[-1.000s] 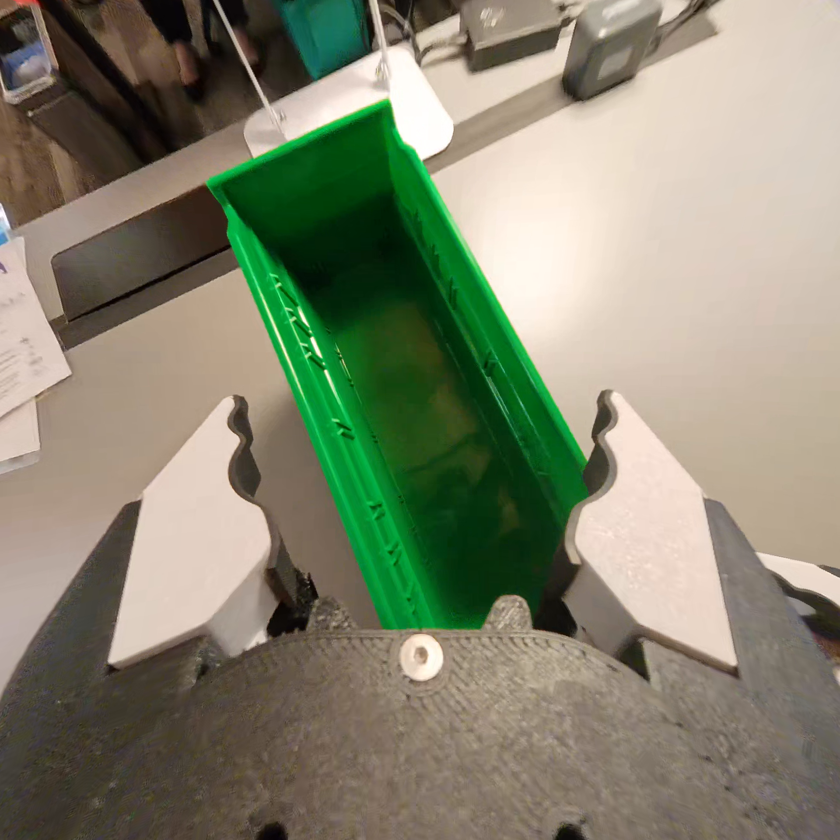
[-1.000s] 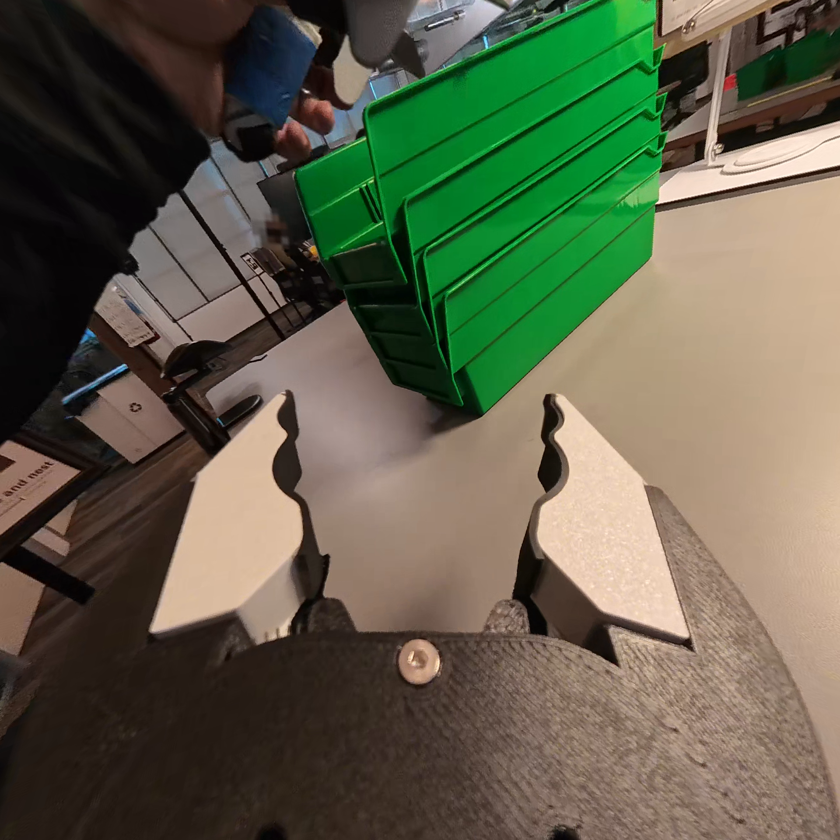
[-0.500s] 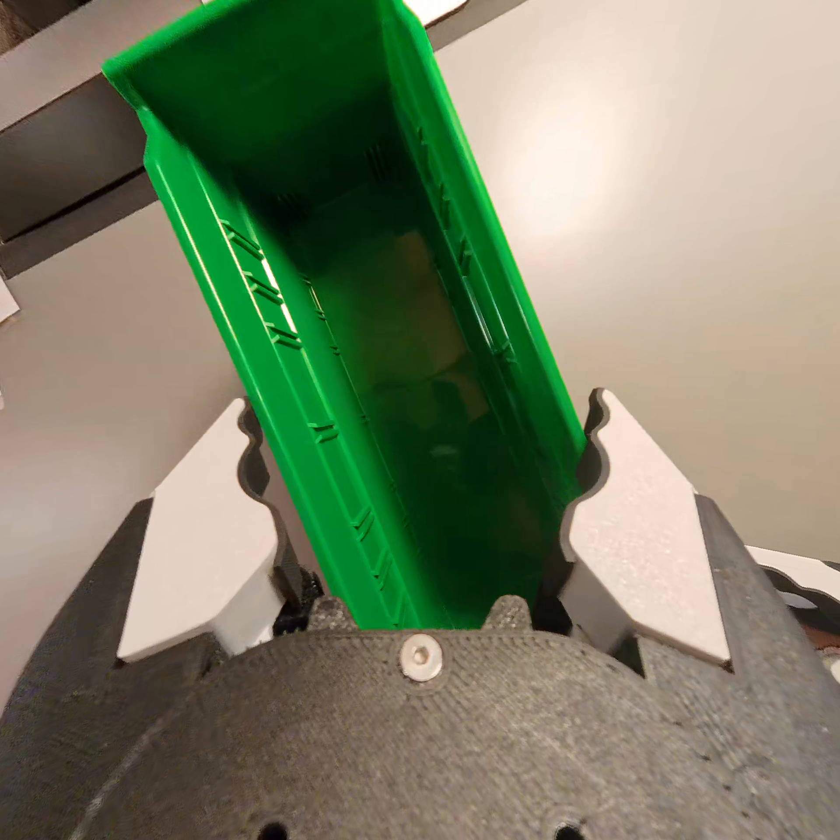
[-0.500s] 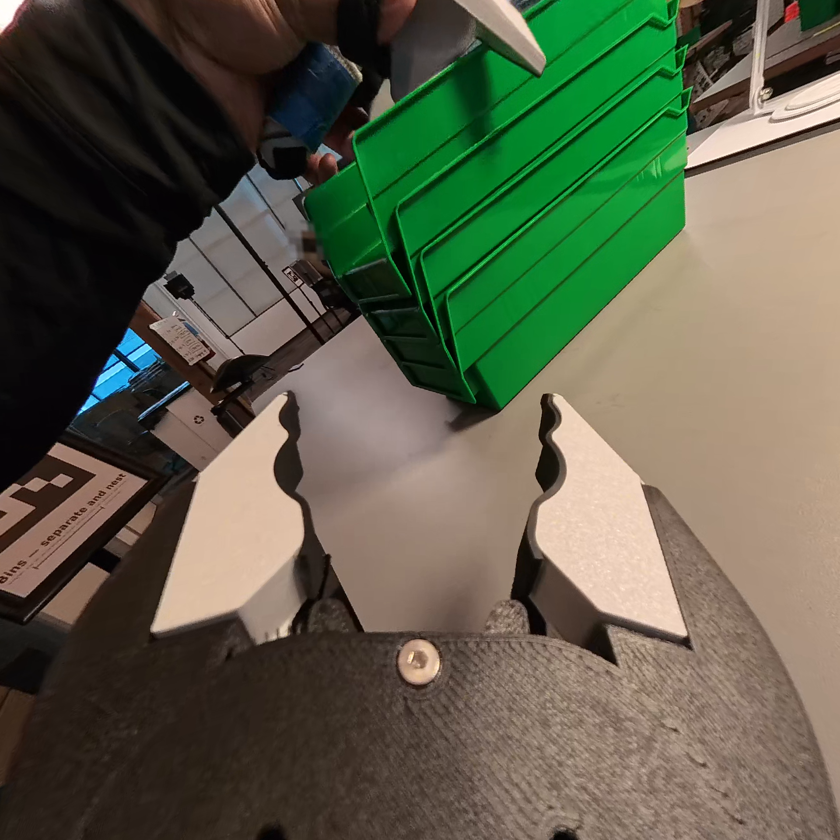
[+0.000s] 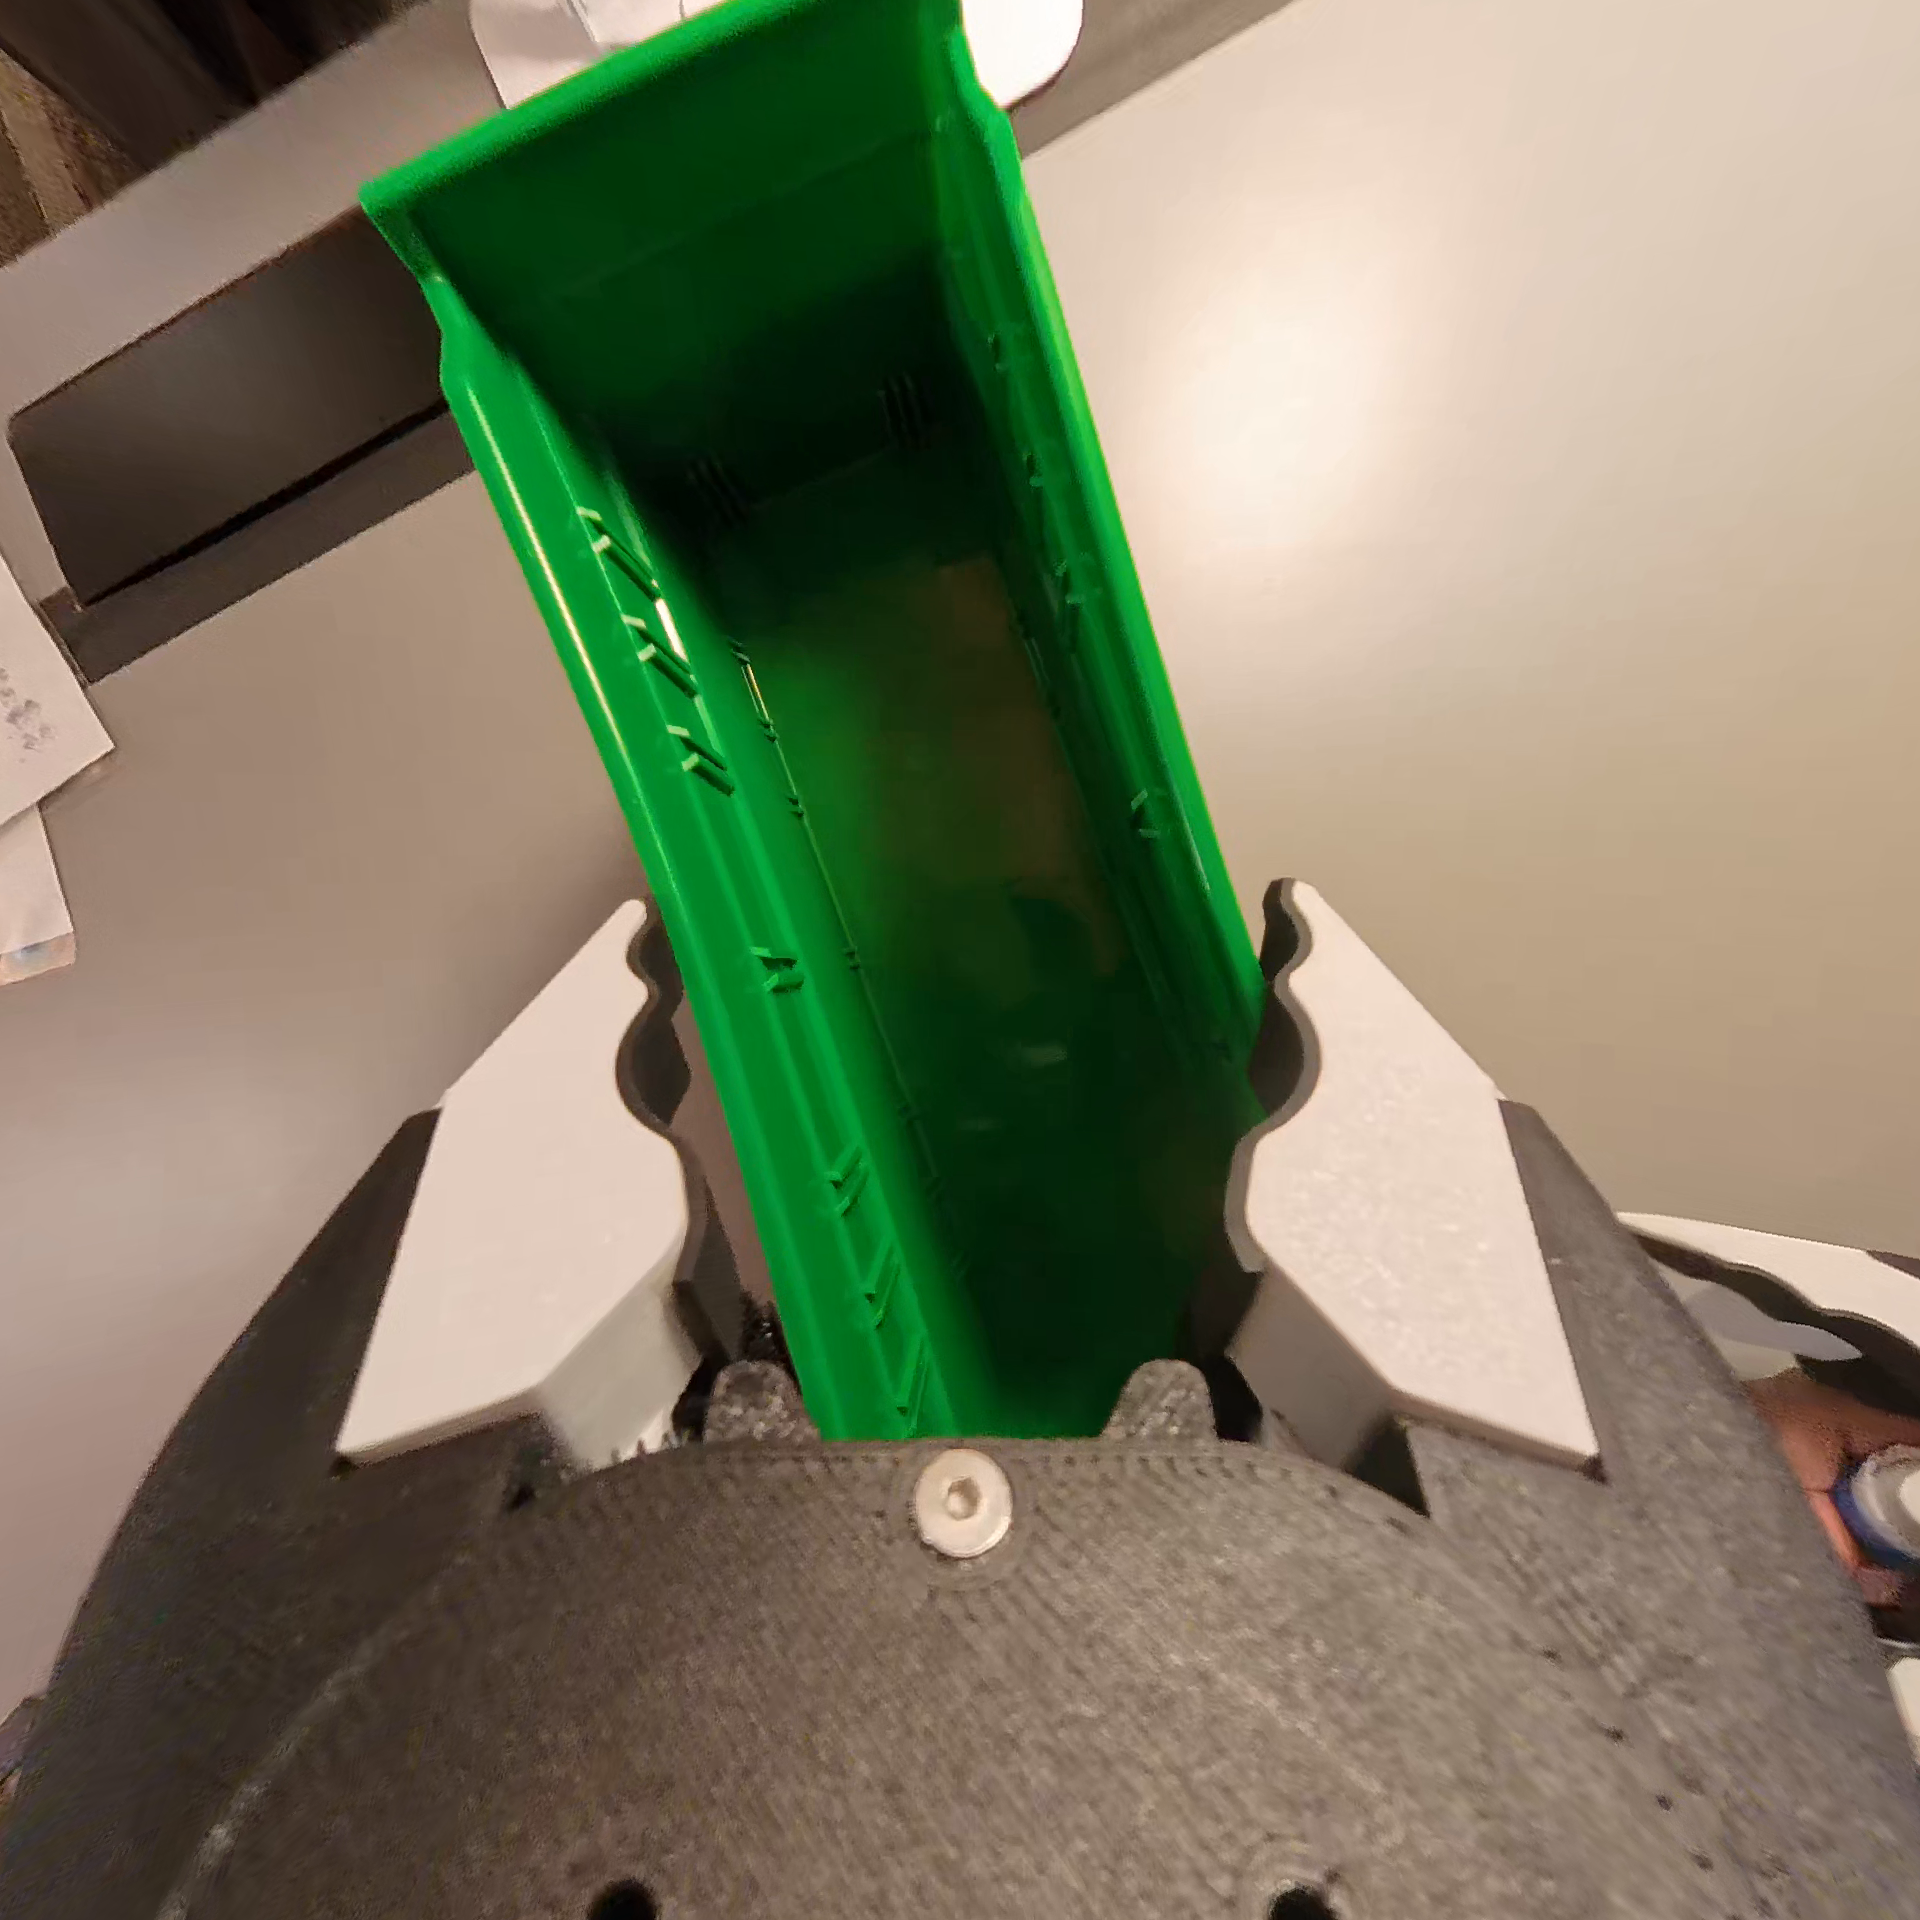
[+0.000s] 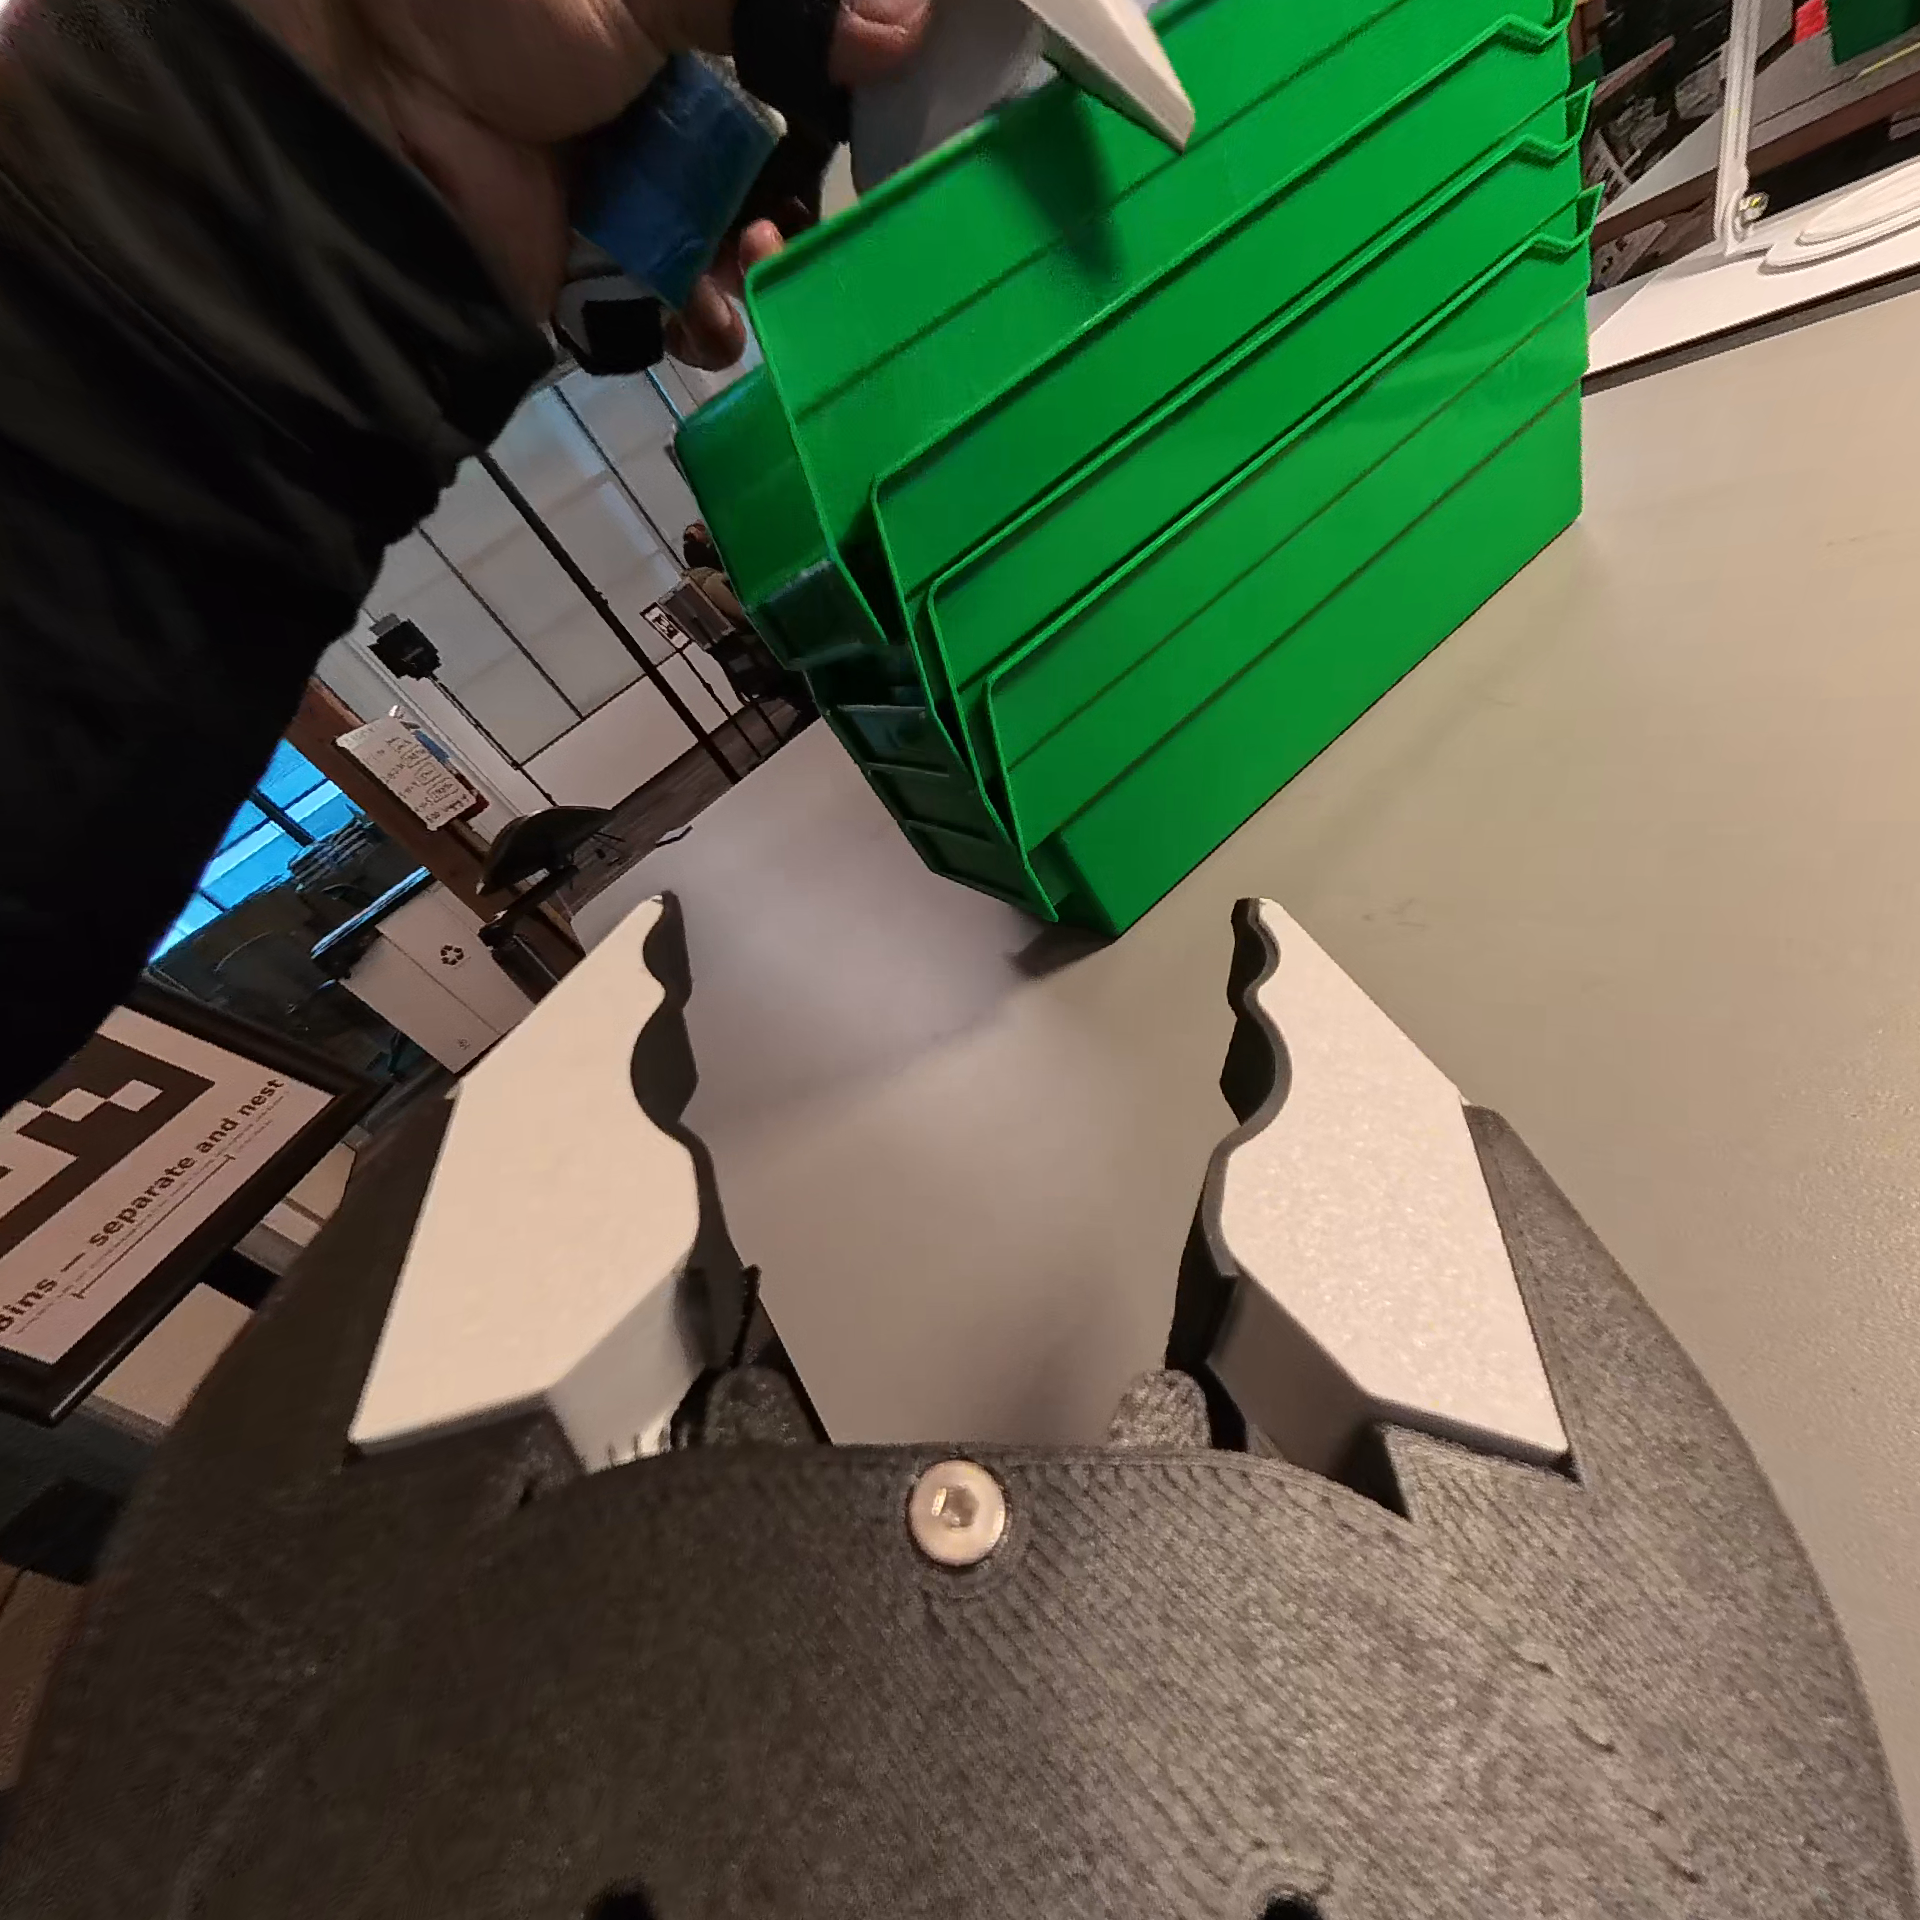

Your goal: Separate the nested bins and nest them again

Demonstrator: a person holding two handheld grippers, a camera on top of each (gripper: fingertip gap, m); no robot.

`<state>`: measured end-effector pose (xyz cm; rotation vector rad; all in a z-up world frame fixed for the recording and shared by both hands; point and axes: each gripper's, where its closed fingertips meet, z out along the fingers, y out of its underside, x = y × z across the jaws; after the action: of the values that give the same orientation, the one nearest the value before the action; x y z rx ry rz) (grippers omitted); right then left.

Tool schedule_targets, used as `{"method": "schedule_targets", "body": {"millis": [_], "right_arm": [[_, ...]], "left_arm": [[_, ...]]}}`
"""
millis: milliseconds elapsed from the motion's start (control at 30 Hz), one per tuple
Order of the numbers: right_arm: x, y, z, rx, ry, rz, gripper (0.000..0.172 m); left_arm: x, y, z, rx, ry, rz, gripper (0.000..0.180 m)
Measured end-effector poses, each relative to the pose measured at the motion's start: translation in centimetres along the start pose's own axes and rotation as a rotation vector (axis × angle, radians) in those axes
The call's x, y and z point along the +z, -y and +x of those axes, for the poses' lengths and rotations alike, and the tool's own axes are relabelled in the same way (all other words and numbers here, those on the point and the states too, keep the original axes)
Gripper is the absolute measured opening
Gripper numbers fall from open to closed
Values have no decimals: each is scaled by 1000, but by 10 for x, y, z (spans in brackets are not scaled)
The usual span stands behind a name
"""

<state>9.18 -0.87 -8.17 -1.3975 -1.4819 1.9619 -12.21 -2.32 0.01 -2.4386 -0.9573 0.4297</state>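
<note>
Left wrist view: a long, narrow green bin (image 5: 894, 831) of glossy plastic runs straight away from the camera, its open top facing the lens and its long axis along the fingers, leaning a little to the left toward its far end. Small raised ribs line its inner side walls. The left gripper (image 5: 956, 997) straddles the near end: the right pad (image 5: 1283, 1039) lies against the bin's right wall and the left pad (image 5: 649, 1039) sits at the left rim, though whether that one truly presses is hard to judge. Beneath lies the pale grey table (image 5: 1507, 520), with papers (image 5: 31, 790) at its left edge.

Right wrist view: this angle shows what the other cannot, that the bin is the top one of a stack of nested green bins (image 6: 1247, 582) standing on the table (image 6: 1558, 1039), tilted, long sides toward the camera, with the upper bin lifted at its near end. A hand (image 6: 582, 62) holds the other tool over it. The right gripper (image 6: 961, 997) stands wide with only bare table between its fingers, well short of the stack. A framed sign (image 6: 135, 1195) stands at lower left.
</note>
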Motion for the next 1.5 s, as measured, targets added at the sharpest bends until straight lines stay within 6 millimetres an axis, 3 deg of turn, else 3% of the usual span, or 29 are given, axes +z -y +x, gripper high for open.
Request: {"method": "schedule_targets", "body": {"millis": [267, 367, 467, 567, 700, 833, 1100, 1167, 1267, 1367, 1433, 1500], "right_arm": [[-1, 1, -1, 8, 11, 5, 104], [-1, 1, -1, 8, 14, 6, 104], [-1, 1, -2, 7, 15, 5, 104], [-1, 0, -2, 5, 14, 3, 104], [-1, -1, -2, -12, 5, 1, 104], [0, -1, -4, -41, -8, 3, 101], [0, -1, -3, -47, -17, 4, 100], [0, -1, -3, -40, -13, 3, 100], [0, -1, -3, -33, -8, 1, 100], [0, -1, -3, -29, -6, -1, 100], [1, -1, -2, -29, -7, -1, 100], [1, -1, -2, -31, -8, -1, 100]], "left_arm": [[-63, 22, -15, -12, -19, 114, 112], [-93, 20, -39, -41, -18, 176, 113], [-111, 5, -70, -109, -22, 227, 113], [-105, -25, -108, -151, 14, 212, 114], [-72, -80, -154, -168, 107, 127, 114], [-33, -123, -175, -188, 114, 69, 114], [27, -176, -190, -167, 137, -54, 120], [31, -179, -189, -192, 121, -42, 125], [22, -181, -194, -182, 192, -69, 135], [-2, -157, -188, -142, 263, -4, 141], [-16, -129, -162, -153, 207, 77, 137], [-27, -100, -124, -179, 91, 149, 132]]}}
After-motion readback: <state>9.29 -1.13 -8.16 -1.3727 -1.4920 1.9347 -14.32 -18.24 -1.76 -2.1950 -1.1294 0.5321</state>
